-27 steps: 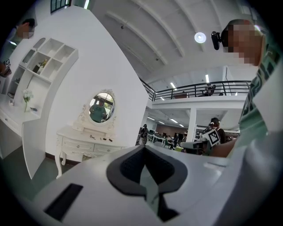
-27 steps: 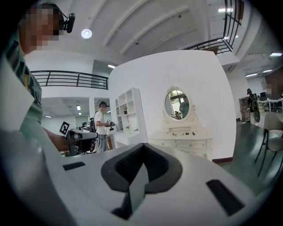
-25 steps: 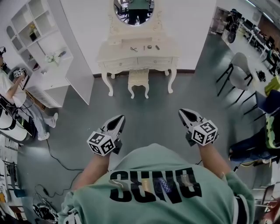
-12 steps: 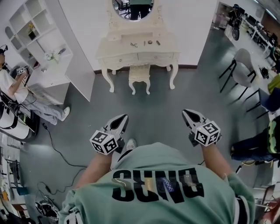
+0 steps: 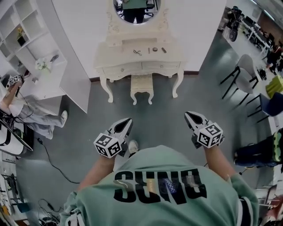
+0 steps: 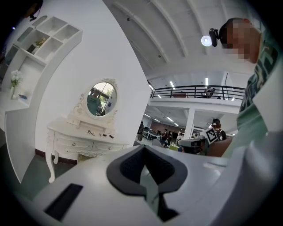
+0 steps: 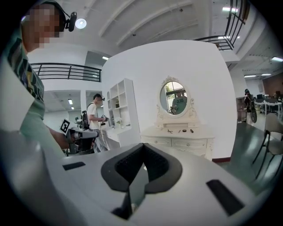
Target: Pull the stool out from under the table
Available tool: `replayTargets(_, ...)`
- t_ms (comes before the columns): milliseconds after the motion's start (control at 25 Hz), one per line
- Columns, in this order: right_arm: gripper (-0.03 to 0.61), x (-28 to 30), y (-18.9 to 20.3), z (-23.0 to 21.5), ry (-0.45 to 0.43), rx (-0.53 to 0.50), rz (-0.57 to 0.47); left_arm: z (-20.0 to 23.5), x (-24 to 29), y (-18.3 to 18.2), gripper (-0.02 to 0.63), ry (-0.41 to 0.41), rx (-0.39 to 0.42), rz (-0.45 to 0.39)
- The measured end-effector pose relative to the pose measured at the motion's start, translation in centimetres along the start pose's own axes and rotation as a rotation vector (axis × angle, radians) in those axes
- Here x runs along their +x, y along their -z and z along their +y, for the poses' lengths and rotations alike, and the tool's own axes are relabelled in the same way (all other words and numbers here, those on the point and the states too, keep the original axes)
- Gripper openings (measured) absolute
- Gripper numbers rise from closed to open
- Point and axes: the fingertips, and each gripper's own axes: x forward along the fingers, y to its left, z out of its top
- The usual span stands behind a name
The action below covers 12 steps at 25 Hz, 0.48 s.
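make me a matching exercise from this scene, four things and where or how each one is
1 stool
2 mirror
3 shelves
4 left gripper

a shut, empty
b on top of the table
c tucked under the table
d left of the table in the head view

Pairs: 1-c, 2-b, 3-d, 4-a

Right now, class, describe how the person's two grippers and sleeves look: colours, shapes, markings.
The left gripper and right gripper are white tapering shells with dark grey pads. Each carries a cube of black-and-white square markers. The person wears a pale green short-sleeved shirt with black lettering.
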Motion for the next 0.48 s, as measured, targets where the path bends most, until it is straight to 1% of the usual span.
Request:
replayTargets(120, -0.006, 7.1, -2.2, 0.7, 0.004, -0.02, 0.009, 6.4, 1.4, -2.3, 0.008, 0.029, 0.004, 0.022)
replayTargets(240, -0.006, 13.4, -4.7, 1.7, -0.005, -0.05, 0.013, 12.1, 2.4, -5.2, 0.008, 0.059, 0.032, 0.041)
replayTargets(360, -0.006, 18.8, -6.9, 1.8, -0.005, -0.057, 0.008, 17.4, 3.5, -8.0, 0.008, 0.071, 0.046, 0.037)
replayTargets(480, -0.006, 22.9, -7.9, 1.4, 0.003, -0.059, 0.022, 21.8, 4.4, -9.7, 0.008, 0.07, 0.031, 0.028)
